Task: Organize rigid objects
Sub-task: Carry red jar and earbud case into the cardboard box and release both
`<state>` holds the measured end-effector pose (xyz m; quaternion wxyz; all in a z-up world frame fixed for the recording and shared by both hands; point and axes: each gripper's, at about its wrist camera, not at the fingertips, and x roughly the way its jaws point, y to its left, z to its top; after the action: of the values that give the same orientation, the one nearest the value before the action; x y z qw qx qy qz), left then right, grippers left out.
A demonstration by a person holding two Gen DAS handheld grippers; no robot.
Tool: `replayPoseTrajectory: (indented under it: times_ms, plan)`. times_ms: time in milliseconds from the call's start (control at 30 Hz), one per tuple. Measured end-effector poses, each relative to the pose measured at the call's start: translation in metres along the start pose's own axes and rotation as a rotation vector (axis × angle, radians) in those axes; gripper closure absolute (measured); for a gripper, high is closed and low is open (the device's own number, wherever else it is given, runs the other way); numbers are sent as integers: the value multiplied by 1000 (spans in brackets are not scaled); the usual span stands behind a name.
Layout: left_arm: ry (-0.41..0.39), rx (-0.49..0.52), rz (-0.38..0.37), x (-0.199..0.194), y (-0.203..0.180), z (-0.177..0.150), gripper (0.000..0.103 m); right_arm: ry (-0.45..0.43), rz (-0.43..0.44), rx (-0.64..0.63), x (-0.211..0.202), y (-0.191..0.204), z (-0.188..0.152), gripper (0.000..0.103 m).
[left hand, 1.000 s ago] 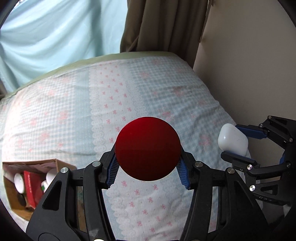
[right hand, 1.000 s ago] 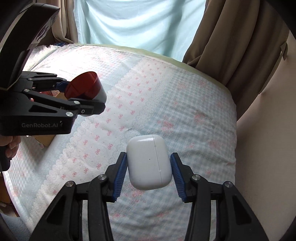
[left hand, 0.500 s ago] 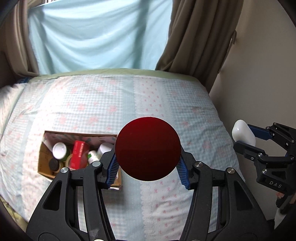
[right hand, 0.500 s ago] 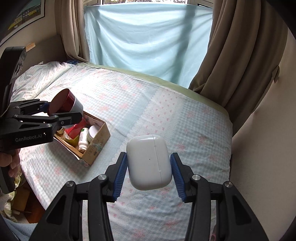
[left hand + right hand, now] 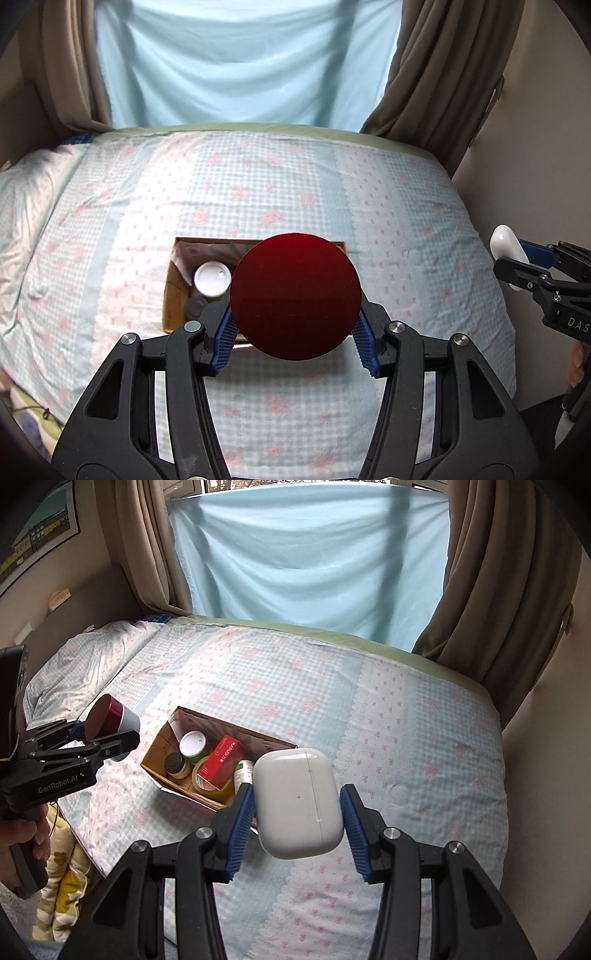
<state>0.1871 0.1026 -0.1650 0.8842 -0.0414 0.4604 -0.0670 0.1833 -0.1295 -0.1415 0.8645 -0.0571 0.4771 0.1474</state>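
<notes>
My left gripper (image 5: 295, 332) is shut on a jar with a round red lid (image 5: 294, 296) and holds it high above the bed, over the near end of an open cardboard box (image 5: 173, 288). The left gripper and jar (image 5: 110, 716) also show at the left of the right wrist view. My right gripper (image 5: 299, 812) is shut on a white earbud case (image 5: 298, 806), held in the air to the right of the box (image 5: 162, 753). The case (image 5: 506, 247) shows at the right edge of the left wrist view.
The box holds a white-lidded jar (image 5: 192, 743), a dark-capped bottle (image 5: 175, 763), a red carton (image 5: 221, 762), a tape roll (image 5: 207, 782) and a small white bottle (image 5: 243, 770). The bed (image 5: 406, 738) has a checked cover. A pillow (image 5: 85, 657) lies far left. Curtains (image 5: 310, 561) hang behind.
Both grippers have risen and pulled back from the bed, with their objects still held. The box has come into the middle of both views.
</notes>
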Motion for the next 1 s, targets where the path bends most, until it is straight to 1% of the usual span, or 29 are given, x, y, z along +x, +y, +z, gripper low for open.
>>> replayPoseTrajectory:
  times_ms: [100,233,367,500,700,867,1000]
  plan:
    - [18,28,-23,6,34,1,53,25,-12,56,15,26,6,59]
    - [67,76,-51,25,67,3,53,61,-18,155,38,53,11,59]
    - [123,104,-74,52,91,3,53,103,-17,228,68,70,15,59]
    - [187,100,-90,84,112,0,53,160,-4,281,104,79,14,59]
    - [290,92,-80,142,126,-14,53,250,24,307,166,77,6,59]
    - [376,114,-70,191,126,-31,53,350,59,352,227,66,-12,59]
    - [455,138,-67,222,121,-41,53,416,82,373,259,63,-25,59]
